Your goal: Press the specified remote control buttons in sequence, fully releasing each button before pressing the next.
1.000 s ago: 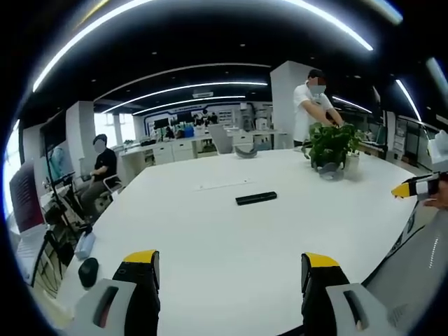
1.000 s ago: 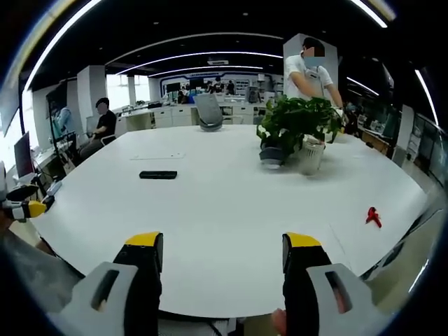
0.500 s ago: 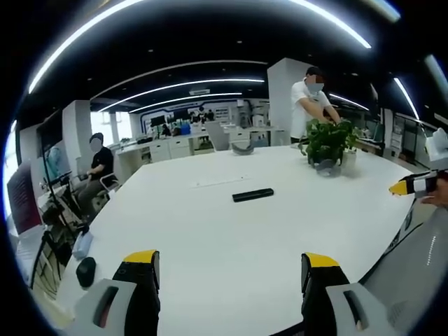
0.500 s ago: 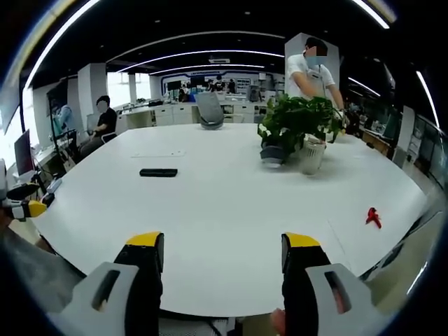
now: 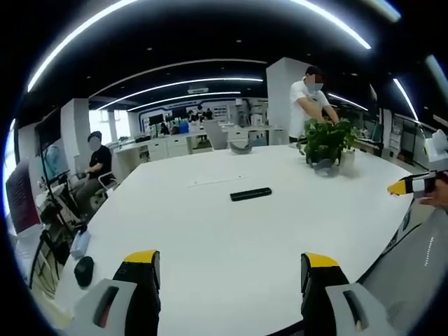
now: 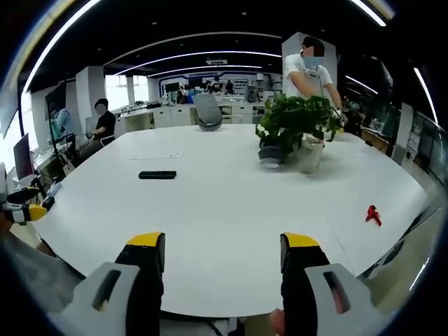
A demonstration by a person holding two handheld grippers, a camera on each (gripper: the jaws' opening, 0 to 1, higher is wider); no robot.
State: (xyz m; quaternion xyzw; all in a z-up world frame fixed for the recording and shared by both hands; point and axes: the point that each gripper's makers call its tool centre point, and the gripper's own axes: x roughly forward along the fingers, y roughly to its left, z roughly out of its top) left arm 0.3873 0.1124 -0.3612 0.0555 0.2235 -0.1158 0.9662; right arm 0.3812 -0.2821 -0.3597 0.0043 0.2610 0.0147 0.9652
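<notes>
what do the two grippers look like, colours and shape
Both are built alike: the left gripper and the right gripper each have two broad black jaws capped with yellow tips, rising from light grey housings with a dark slot in each side. The right gripper's yellow tip also shows at the edge of the left gripper view, with grey fabric below it.

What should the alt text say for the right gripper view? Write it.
A black remote lies on a large white table, well beyond the open right gripper. A potted plant stands further back, a small red object lies near the right edge, and a person stands behind the plant.
</notes>
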